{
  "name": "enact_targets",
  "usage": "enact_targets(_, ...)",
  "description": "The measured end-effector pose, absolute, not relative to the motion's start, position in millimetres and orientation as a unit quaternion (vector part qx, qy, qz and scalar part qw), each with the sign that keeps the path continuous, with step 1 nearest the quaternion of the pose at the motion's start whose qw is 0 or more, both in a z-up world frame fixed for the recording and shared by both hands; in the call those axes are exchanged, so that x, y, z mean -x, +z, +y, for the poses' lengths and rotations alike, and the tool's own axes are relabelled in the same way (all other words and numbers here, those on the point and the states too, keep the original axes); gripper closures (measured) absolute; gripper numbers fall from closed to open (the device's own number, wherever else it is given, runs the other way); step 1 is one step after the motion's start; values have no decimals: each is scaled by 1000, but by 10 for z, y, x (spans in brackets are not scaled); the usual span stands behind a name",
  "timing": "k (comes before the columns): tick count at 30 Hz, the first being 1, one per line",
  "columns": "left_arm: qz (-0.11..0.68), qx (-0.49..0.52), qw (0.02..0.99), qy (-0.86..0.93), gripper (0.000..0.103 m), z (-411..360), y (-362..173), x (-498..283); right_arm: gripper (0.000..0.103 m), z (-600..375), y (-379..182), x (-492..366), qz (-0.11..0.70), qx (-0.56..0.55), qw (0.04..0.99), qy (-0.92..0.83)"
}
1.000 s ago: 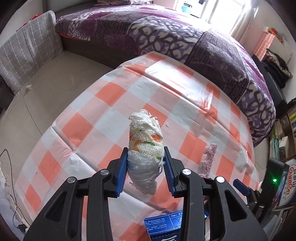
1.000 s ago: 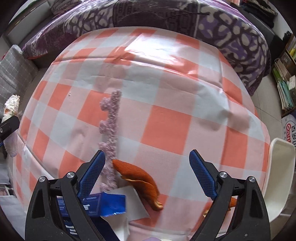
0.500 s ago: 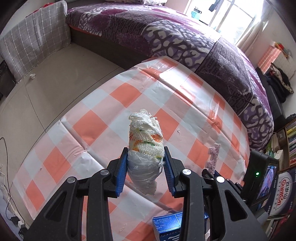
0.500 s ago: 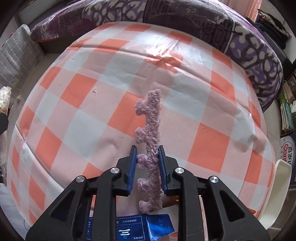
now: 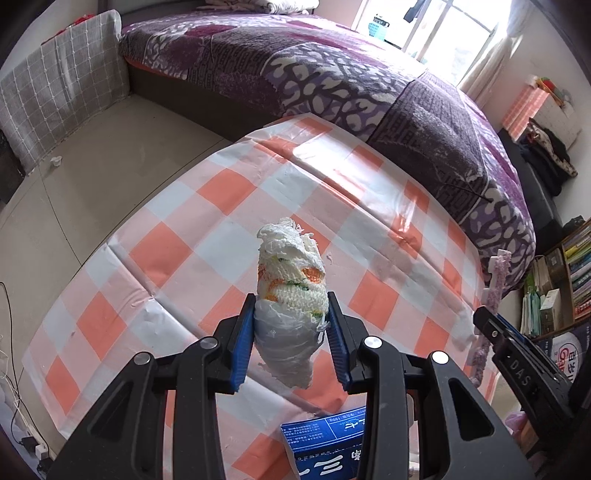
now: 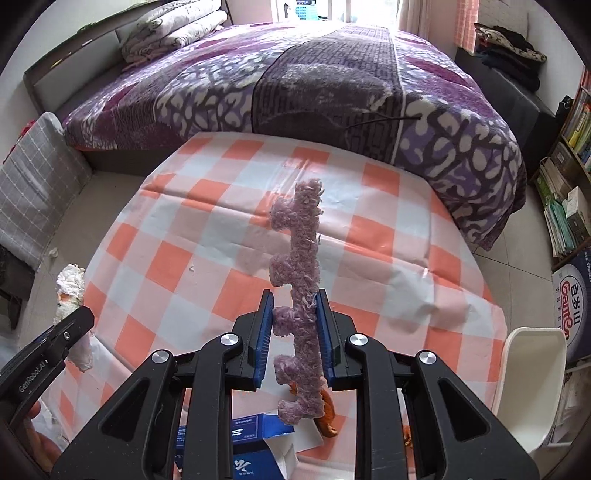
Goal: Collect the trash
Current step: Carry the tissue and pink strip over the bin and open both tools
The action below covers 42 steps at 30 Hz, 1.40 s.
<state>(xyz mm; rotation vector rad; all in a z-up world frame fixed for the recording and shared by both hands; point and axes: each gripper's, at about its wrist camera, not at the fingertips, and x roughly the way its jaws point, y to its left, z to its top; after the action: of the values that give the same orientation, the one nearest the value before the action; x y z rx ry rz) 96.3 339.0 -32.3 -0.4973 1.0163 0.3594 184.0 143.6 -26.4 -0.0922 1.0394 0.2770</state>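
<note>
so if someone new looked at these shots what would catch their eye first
First, the fuzzy purple strip standing upright in the right tool, clamped between its blue pads above the orange-and-white checked table. Next, the white wad of netting and plastic pinched in the left tool, over the same cloth. Behind both, a bed with a purple patterned cover fills the background.

Both views are brightly lit by daylight from the window (image 5: pixel 439 29) at the far side, which is blown out to white. Glare streaks are seen on the glossy checked cloth (image 6: pixel 295 166) of the bench. Strong fisheye bending and dark corner vignetting are present; focus is sharp throughout.
</note>
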Motion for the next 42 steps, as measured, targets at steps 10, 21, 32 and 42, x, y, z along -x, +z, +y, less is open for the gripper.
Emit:
enact_targets(10,496,205,832,141,66,2918,-361,-1067,81,618,-242,-1744,499,21,861,96)
enact_targets(21,522,148,836,86,67,2077,-456,-1202,81,-463,-502,-1648,521,-12,853,34)
enact_targets(32,531,104,841,2,66,1088,-450,-1322,81,-1532,-673,-1669,555,-73,828,-40)
enact_targets(42,543,75,833,-82,66,148,-521,-1380,60,-2209,-758,-1620,570,-90,811,-95)
